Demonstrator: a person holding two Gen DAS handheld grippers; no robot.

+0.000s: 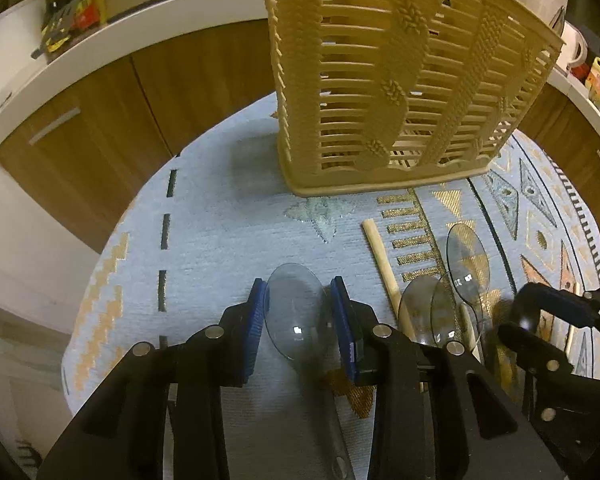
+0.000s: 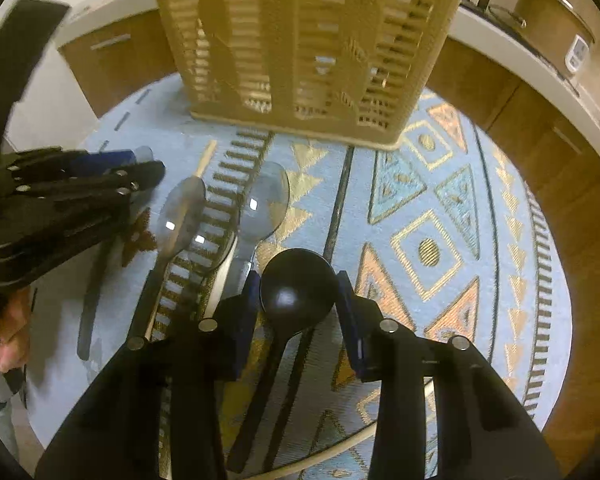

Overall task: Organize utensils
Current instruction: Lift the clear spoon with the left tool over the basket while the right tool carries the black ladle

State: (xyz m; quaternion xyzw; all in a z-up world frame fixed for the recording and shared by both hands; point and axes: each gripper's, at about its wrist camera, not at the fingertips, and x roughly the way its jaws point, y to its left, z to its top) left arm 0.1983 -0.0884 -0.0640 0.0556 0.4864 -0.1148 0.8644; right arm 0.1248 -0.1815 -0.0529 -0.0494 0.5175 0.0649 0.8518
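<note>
A beige slatted utensil basket (image 1: 404, 80) stands upright at the back of the patterned mat; it also shows in the right wrist view (image 2: 300, 40). My left gripper (image 1: 298, 312) straddles the bowl of a clear plastic spoon (image 1: 294, 312), its pads touching the bowl's sides. My right gripper (image 2: 298, 300) straddles the bowl of a black spoon (image 2: 296, 288) in the same way. Both spoons appear to be at mat level. Between the grippers lie two more clear spoons (image 2: 180, 216) (image 2: 266, 200) and a wooden stick (image 1: 382, 264).
The round table carries a light blue mat (image 2: 440, 220) with gold and orange triangles. Wooden cabinets (image 1: 100, 120) and a white counter (image 1: 40, 68) curve behind. A pot (image 2: 552, 24) stands on the counter at the right. A hand (image 2: 0, 332) holds the left gripper.
</note>
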